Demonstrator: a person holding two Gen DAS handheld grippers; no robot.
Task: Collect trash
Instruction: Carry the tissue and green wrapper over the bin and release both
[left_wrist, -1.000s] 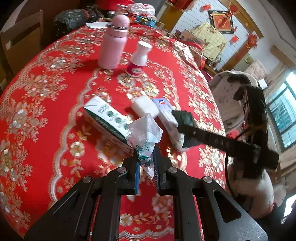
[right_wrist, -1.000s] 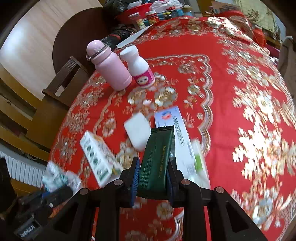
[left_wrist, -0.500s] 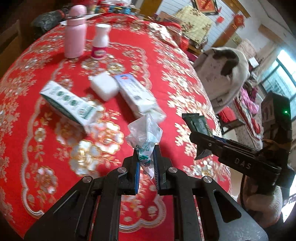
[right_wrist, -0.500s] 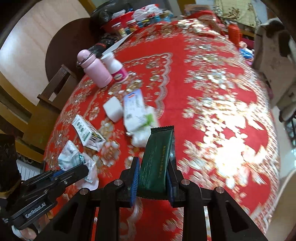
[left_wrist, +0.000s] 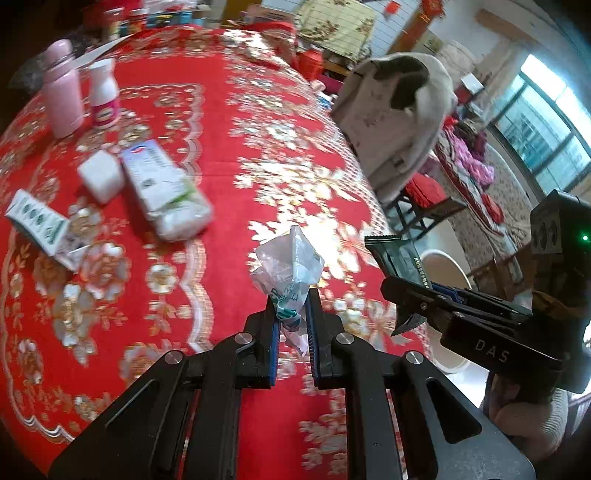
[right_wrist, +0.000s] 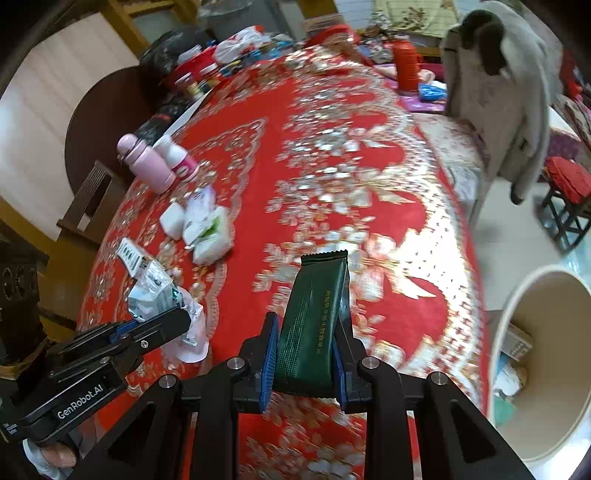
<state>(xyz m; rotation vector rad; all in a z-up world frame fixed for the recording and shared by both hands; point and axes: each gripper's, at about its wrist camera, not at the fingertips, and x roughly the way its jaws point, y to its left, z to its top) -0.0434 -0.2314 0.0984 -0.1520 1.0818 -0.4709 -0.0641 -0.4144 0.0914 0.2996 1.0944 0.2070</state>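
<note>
Round surface under a red, gold-flowered cloth; wooden chair at its left edge; bright window beyond its right edge.

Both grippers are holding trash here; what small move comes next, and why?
Probably carry the right gripper, shut on the green wrapper, on over the open bin beside the table edge, then release. The bin already holds trash. The left gripper, clamping a crumpled bag, would follow.

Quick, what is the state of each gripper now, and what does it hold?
Left gripper: closed on the crumpled plastic wrapper.
Right gripper: closed on the dark green packet.
</note>
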